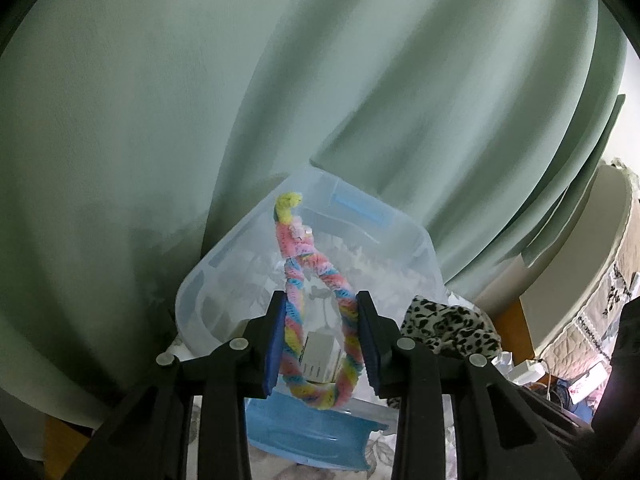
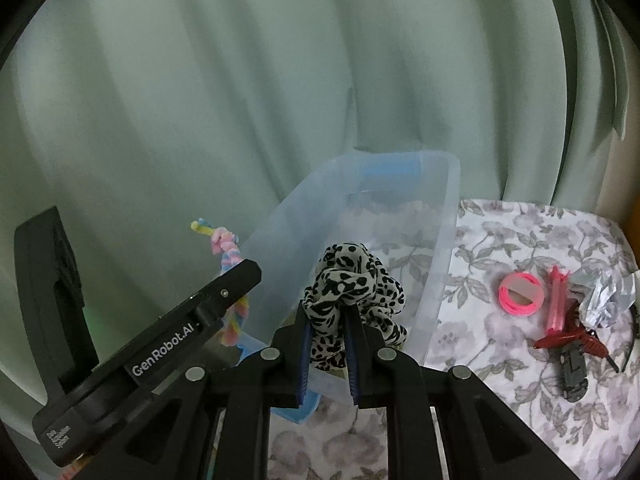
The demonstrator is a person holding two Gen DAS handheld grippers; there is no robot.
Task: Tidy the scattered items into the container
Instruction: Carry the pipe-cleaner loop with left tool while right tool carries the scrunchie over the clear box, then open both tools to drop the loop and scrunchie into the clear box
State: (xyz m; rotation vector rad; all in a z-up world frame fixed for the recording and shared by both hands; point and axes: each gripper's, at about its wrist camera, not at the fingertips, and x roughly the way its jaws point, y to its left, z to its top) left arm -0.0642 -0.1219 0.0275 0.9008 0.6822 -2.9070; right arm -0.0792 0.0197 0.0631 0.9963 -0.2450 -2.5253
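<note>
At frame centre, the clear box (image 2: pixel 436 240) lies under my loads: my left gripper (image 1: pixel 322 340) pinches a rainbow loop (image 1: pixel 294 336), my right gripper (image 2: pixel 328 344) clamps a spotted scrunchie (image 2: pixel 352 276). I judge this the drop-off; next both must part over it.

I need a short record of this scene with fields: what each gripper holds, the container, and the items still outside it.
left gripper: shut on pastel twisted loop, above the bin
right gripper: shut on leopard scrunchie, at the bin's near wall
container: clear plastic bin on floral cloth
still outside: pink bands, pink clip, red claw clip, crumpled foil
</note>
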